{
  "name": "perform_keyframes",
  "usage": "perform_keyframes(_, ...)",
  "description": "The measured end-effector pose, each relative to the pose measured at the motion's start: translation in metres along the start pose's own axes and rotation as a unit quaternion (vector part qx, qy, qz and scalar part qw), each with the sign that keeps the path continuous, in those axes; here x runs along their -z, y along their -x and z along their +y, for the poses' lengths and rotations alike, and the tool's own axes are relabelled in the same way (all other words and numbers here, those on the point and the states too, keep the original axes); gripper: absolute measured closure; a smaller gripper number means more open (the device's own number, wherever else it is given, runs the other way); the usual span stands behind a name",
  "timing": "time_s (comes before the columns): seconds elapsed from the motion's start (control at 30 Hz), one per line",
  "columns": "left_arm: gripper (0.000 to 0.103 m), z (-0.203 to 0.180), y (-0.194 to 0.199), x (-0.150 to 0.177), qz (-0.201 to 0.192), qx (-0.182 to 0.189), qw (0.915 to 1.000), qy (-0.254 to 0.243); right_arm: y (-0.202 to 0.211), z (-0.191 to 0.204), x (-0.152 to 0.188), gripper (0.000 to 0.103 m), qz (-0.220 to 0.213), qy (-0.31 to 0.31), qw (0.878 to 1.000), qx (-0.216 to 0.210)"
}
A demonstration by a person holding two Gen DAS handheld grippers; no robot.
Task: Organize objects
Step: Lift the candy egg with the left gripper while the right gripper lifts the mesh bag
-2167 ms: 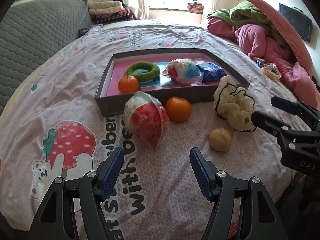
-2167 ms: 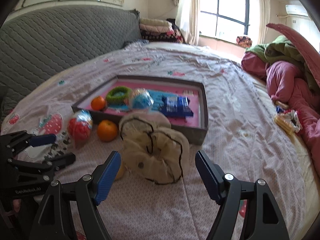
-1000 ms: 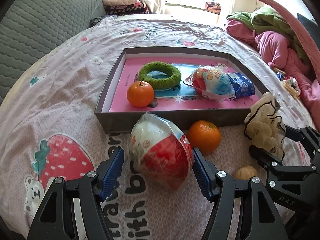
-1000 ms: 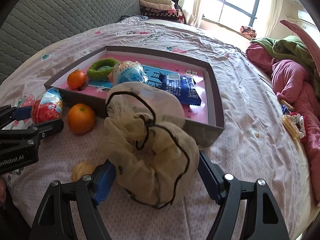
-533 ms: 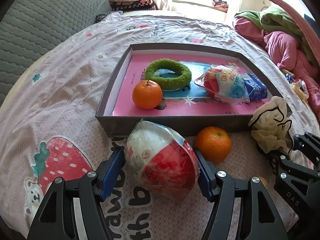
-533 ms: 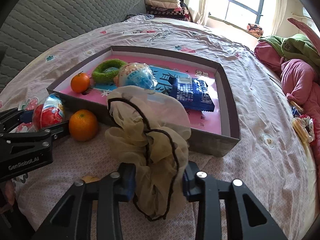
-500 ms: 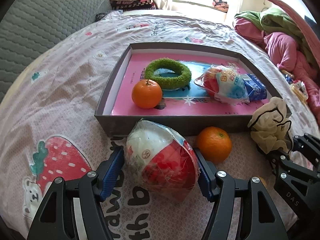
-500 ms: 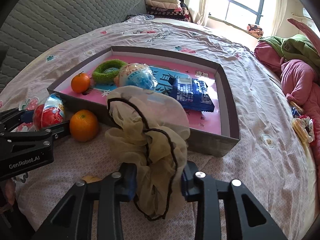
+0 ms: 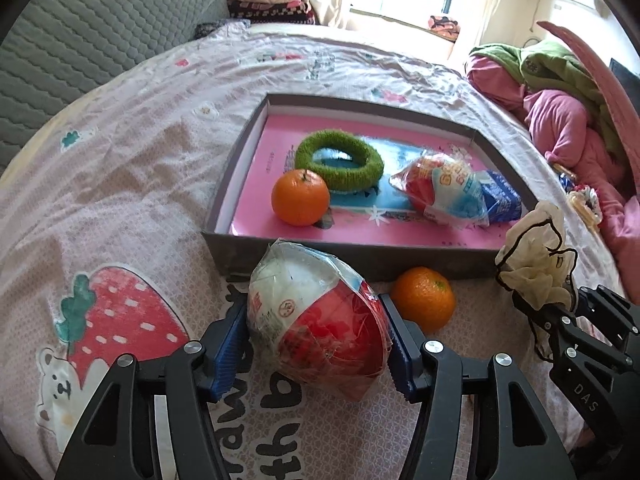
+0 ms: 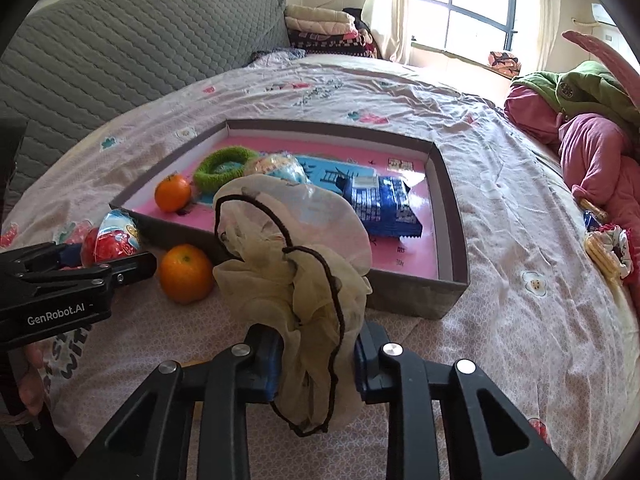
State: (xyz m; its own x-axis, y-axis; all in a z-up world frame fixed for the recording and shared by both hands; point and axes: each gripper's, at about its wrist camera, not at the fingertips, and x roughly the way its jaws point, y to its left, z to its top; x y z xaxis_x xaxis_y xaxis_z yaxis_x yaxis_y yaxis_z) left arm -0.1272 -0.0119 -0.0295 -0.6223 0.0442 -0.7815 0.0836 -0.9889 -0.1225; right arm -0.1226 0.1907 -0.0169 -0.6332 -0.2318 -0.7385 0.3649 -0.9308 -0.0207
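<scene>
Two grabbers, each holding one thing near the box

The grey box with a pink floor [image 9: 360, 256] sits mid-bed. By its near wall, the left grabber [image 9: 316, 344] squeezes a round red-and-white toy in crinkly plastic wrap [image 9: 316, 320]; it looks light and slippery, so hold its fat middle. At the box's near right corner, the right grabber [image 10: 316, 364] pinches a cream floppy cloth scrunchie [image 10: 296, 264]; soft, bunch it.
</scene>
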Motion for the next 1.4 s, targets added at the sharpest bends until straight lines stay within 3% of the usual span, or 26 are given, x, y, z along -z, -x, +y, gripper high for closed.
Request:
perform_keyframes(0.33,0.04,-0.012,0.033,-0.004,-0.069,-0.012,0.9969,-0.037,0.02,-0.01,-0.008,0.075,-0.055,-0.035,0.997,-0.029)
perform_keyframes(0.47,0.04,-0.015,0.04,-0.006,-0.086,-0.021,0.995,-0.048,0.029,-0.008,-0.01,0.075,-0.078,-0.028,0.996,-0.019)
perform_keyframes(0.7,0.04,-0.013,0.048,-0.013,-0.106,-0.027,0.9929,-0.047,0.051,-0.001,-0.016,0.074,-0.133,-0.009,0.991,-0.018)
perform_keyframes(1.03,0.04,-0.013,0.046,-0.033,-0.117,-0.033,0.9912,-0.054,0.059,-0.011,-0.036,0.074,-0.156,-0.01,0.988,-0.001)
perform_keyframes(1.4,0.04,-0.017,0.044,-0.076,-0.146,-0.028,0.987,-0.06,0.058,-0.03,-0.069,0.074,-0.191,-0.009,0.981,0.02)
